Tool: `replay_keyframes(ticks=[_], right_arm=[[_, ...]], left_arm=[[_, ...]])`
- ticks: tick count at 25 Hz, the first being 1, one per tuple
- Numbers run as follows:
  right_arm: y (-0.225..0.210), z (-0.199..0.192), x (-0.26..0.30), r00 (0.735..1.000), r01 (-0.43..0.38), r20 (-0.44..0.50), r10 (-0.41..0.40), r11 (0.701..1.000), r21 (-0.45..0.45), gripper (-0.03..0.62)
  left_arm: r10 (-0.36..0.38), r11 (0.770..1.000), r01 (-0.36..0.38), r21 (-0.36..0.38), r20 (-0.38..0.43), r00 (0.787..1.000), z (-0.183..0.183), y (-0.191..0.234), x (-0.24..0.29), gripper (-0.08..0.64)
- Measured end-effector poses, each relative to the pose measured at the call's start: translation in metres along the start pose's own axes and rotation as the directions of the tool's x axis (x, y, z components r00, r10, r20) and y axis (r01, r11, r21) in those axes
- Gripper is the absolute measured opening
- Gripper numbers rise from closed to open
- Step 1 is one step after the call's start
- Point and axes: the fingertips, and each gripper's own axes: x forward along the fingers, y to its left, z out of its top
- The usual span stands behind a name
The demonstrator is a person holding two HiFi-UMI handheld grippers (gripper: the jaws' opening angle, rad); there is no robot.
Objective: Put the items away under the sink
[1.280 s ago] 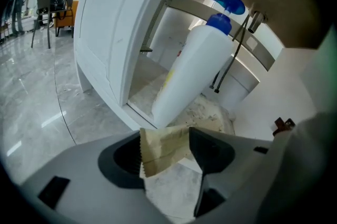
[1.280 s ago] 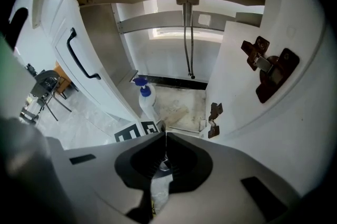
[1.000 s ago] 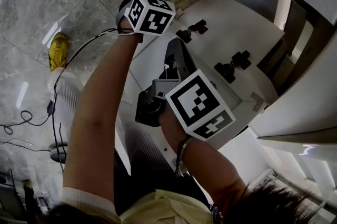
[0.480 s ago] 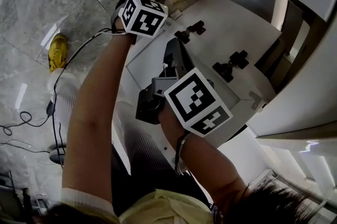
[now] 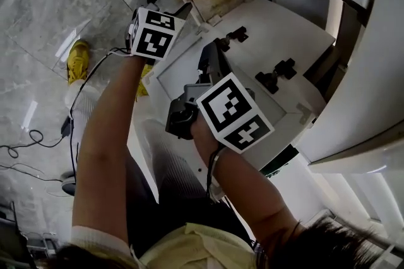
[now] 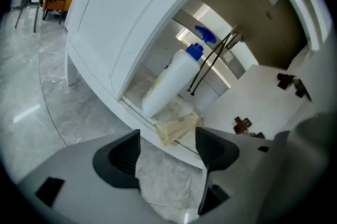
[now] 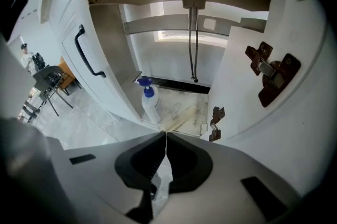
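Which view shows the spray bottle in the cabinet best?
Left gripper view: the spray bottle sits mid-frame, with its whole body and blue top visible. The right gripper view shows it smaller and farther off. The head view catches only part of it at the top edge.

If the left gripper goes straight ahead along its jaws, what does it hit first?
The open left gripper would likely meet the beige packet at the front edge of the cabinet, the white spray bottle just behind it; depth is unclear.
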Motion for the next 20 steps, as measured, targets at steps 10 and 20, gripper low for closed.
replay_keyframes(ticks=[10,20], right_arm=[[-0.001,0.008,-0.005,0.999,-0.003,0.043,0.003,1.000,0.005,0.028],[0.008,0.015,-0.020,0.998,-0.015,0.069,0.013,1.000,0.027,0.028]], left_arm=[[-0.132,0.990,0.136,-0.032,0.102,0.986,0.043,-0.013,-0.072,0.181],[-0.038,0.993,0.050,-0.109,0.113,0.993,0.061,-0.011,-0.145,0.046]])
